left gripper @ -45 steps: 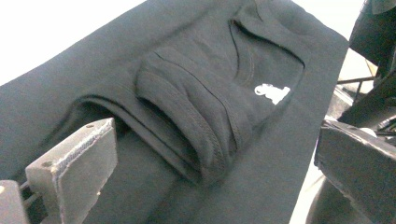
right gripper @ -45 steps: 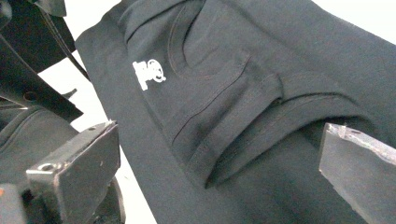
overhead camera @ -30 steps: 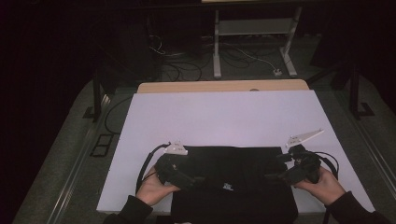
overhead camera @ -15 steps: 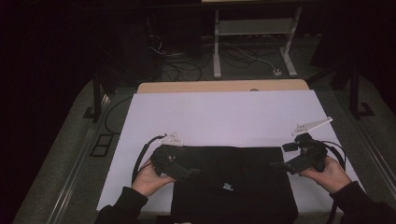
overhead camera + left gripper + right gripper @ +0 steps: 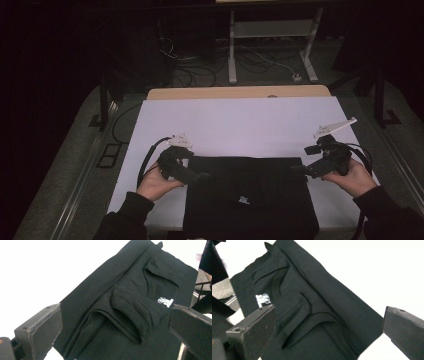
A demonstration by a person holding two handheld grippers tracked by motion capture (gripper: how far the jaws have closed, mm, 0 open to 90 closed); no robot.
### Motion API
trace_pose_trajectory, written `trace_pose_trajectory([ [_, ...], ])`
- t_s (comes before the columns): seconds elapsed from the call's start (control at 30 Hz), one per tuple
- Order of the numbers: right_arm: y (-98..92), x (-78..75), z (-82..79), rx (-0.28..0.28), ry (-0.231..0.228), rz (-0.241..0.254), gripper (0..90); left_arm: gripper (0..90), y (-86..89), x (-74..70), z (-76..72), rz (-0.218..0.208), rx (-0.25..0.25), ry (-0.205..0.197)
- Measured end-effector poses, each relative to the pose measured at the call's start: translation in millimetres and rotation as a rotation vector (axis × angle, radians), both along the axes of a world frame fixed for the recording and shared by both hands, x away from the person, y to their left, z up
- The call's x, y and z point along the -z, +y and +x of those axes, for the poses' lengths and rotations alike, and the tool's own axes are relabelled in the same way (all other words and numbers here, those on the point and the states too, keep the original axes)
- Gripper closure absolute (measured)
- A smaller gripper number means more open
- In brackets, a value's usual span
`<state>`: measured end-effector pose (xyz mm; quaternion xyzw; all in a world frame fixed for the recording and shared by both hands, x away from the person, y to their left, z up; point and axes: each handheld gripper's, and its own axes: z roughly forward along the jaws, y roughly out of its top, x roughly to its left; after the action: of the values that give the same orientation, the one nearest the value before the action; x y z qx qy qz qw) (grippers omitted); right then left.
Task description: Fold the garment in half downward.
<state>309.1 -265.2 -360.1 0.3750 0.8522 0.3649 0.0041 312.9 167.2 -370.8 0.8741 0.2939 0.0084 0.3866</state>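
- A folded black garment (image 5: 250,197) was seen lying flat on the white bench (image 5: 240,120), at its near edge, with a small white label (image 5: 165,301) on top.
- The left gripper (image 5: 192,175) was held at the garment's left edge, its fingers (image 5: 37,330) spread wide, nothing gripped.
- The right gripper (image 5: 300,170) was held at the right edge, fingers (image 5: 254,327) likewise released.

A white table (image 5: 240,120) stands in a dark room. A folded black shirt (image 5: 250,200) lies flat on its near edge.
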Motion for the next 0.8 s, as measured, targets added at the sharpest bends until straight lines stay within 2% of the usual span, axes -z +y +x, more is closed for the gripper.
trace_pose_trajectory([
  [0.13, -0.7, 4.6, 5.0, 0.004, -0.005, -0.023, 0.0, 0.0, 2.3, 4.6, 6.6, 0.007, -0.006, 0.003],
  [0.23, -1.1, 6.8, 7.4, 0.003, -0.001, -0.022, 0.0, 0.0, 3.8, 5.3, 7.7, 0.002, -0.021, -0.012],
  [0.33, -2.1, 8.8, 10.1, 0.006, -0.007, -0.018, 0.0, 0.0, 6.1, 5.5, 8.7, -0.007, -0.019, -0.009],
  [0.57, -6.6, 16.7, 16.9, 0.007, 0.011, -0.003, 0.0, 0.0, 10.6, 12.0, 15.8, -0.013, -0.028, 0.028],
  [0.7, -9.6, 20.7, 20.7, 0.019, 0.011, -0.002, 0.0, 0.0, 10.7, 17.2, 20.9, 0.004, -0.059, 0.026],
  [0.8, -10.9, 24.4, 22.1, 0.025, 0.007, -0.003, 0.0, 0.0, 10.3, 21.2, 24.9, 0.006, -0.059, 0.034],
])
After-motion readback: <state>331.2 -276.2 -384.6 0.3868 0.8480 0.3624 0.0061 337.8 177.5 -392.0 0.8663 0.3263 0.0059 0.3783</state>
